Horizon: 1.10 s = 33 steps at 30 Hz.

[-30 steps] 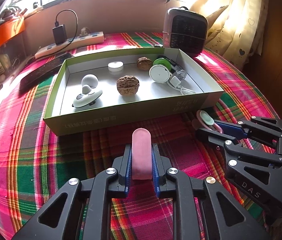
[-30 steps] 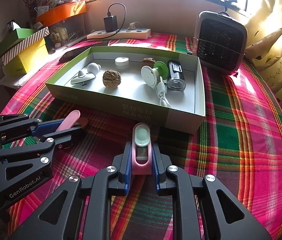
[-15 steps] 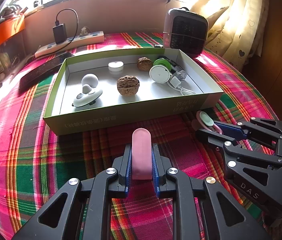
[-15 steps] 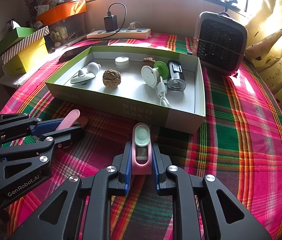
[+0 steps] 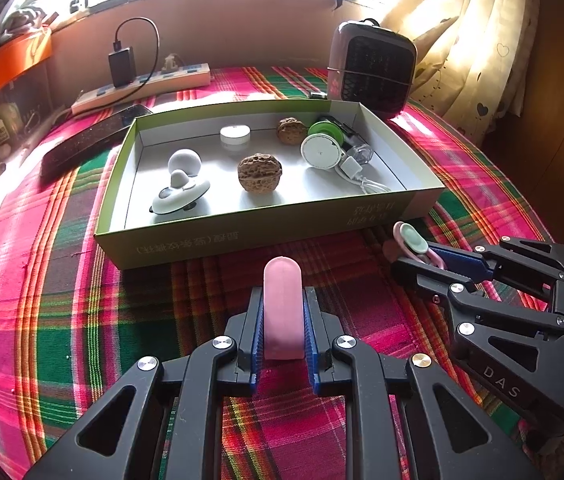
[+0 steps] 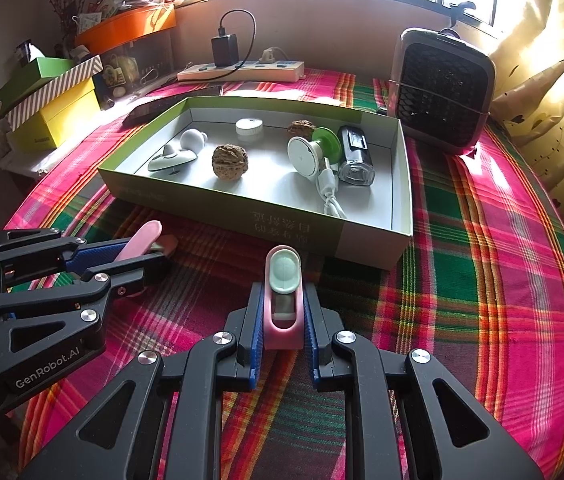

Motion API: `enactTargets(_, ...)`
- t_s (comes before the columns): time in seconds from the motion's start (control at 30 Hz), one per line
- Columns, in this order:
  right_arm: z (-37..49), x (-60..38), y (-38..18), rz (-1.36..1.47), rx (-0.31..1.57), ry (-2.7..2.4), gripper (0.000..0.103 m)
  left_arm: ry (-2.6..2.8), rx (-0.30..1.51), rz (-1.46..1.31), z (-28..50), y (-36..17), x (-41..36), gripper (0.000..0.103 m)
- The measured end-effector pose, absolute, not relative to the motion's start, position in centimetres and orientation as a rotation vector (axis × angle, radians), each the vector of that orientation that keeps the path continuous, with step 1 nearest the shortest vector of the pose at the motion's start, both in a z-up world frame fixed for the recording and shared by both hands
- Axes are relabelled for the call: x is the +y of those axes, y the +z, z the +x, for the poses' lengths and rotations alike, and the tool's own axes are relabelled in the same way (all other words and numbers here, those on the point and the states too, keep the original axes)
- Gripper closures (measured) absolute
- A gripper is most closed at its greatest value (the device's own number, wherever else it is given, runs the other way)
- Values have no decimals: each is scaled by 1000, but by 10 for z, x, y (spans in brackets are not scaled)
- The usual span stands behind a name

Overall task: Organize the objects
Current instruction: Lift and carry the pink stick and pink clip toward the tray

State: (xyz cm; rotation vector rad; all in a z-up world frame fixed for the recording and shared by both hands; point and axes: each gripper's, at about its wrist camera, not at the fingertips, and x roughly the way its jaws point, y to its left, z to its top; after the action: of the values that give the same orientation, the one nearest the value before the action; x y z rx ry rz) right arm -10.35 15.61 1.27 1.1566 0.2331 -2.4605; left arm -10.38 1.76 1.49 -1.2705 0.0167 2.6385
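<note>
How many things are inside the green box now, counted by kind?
Walnut: 2
White spinning-top toy: 1
White ball: 1
Small white round case: 1
White-and-green cable reel with cable: 1
Clear-and-black device: 1
Total: 7, all in the green box.

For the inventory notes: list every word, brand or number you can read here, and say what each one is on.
"GenRobot.AI": on the left gripper body, right wrist view.
"DAS": on the right gripper body, left wrist view.
Printed characters on the box front wall: upside down, not readable.
Small print on the yellow box: too small to read.
Label on the black device in the box: blurred.
</note>
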Motion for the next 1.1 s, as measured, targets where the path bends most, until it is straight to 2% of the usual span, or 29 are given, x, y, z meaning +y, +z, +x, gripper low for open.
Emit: enactTargets(1.1, -105, 154, 43, 1087, 178, -2452, 85, 2664, -54, -1187, -106, 47, -10, 87)
